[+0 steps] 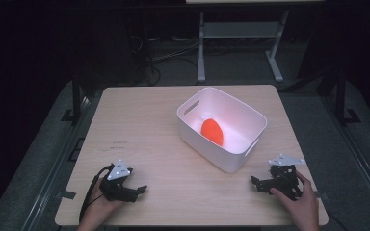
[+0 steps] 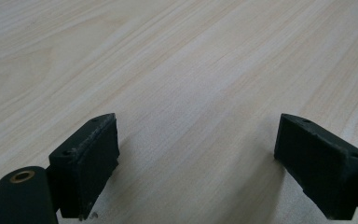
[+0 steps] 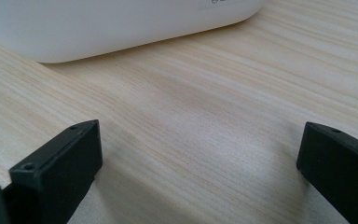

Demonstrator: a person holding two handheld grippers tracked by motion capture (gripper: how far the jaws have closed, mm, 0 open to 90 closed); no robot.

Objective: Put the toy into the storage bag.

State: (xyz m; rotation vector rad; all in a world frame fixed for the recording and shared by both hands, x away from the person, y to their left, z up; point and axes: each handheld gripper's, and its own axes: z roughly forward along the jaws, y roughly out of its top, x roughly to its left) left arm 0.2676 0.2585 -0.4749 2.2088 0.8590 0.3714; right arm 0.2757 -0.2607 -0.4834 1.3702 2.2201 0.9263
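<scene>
Both grippers rest low on the table [image 1: 144,120] with nothing held: the left gripper [image 1: 134,190] has its jaws spread wide over bare wood, and the right gripper [image 1: 262,183] is spread too. The white tub [image 1: 250,118] sits just ahead of the right gripper; one orange object [image 1: 211,131] lies inside it. To lift it well, the right gripper should probably rise over the rim, descend straight, and close across the object's narrow width. Count: one tub, one orange object, two grippers
</scene>
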